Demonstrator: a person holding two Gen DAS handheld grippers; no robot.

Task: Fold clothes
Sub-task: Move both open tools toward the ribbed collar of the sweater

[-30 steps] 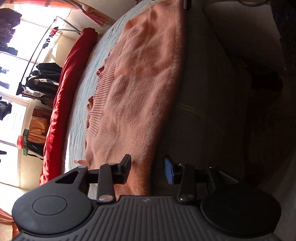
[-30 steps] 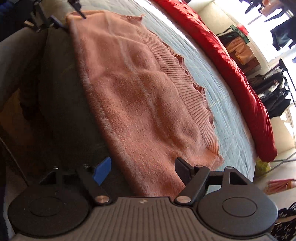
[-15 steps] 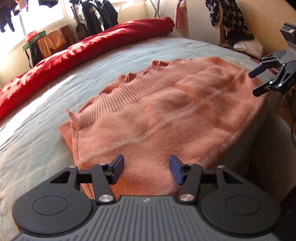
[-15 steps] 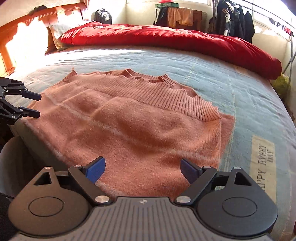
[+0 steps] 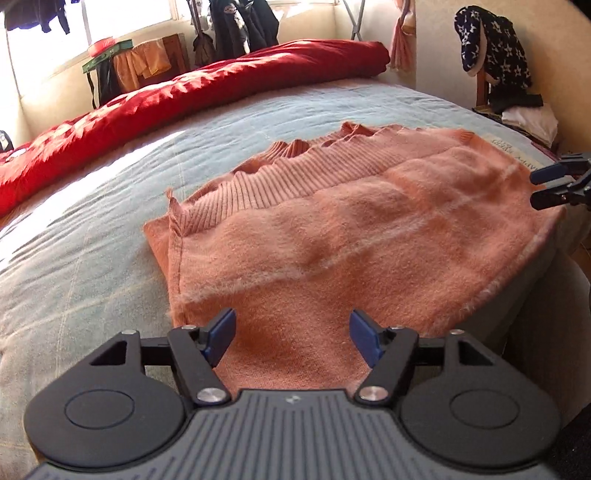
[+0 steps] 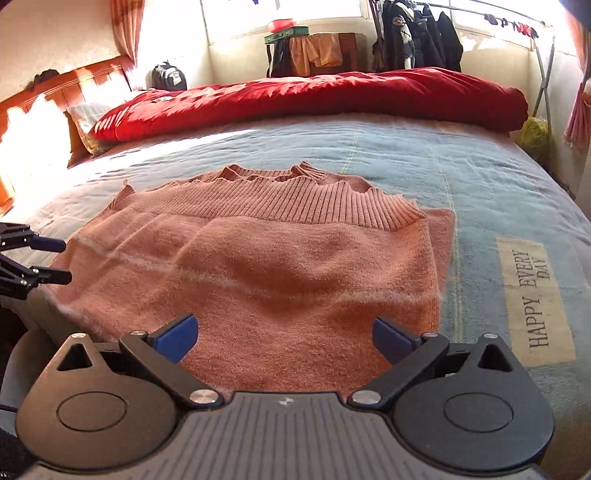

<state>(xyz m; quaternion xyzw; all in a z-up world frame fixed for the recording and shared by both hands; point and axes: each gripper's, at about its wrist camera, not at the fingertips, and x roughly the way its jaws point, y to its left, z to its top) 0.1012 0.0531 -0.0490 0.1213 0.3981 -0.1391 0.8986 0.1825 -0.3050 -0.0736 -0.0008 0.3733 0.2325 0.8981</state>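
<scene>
A salmon-pink knitted sweater [image 5: 351,236] [image 6: 266,266] lies folded flat on the blue bedspread, ribbed hem on the far side, near edge at the bed's front edge. My left gripper [image 5: 291,334] hovers over the sweater's near left part. Its jaws are opening and the pads press on nothing. My right gripper [image 6: 284,334] hovers over the near right part, jaws opening wide and gripping nothing. Each gripper also shows at the side of the other's view: the right gripper [image 5: 550,186] and the left gripper [image 6: 50,260].
A red duvet [image 6: 314,96] is rolled along the far side of the bed [image 6: 480,177]. A patch reading HAPPY EVERY DAY [image 6: 535,295] lies right of the sweater. A clothes rack [image 6: 417,33] and a chair with clothes [image 5: 495,66] stand beyond the bed.
Both grippers have rolled from sideways to level over the sweater's near edge. The jaws of both have opened wider.
</scene>
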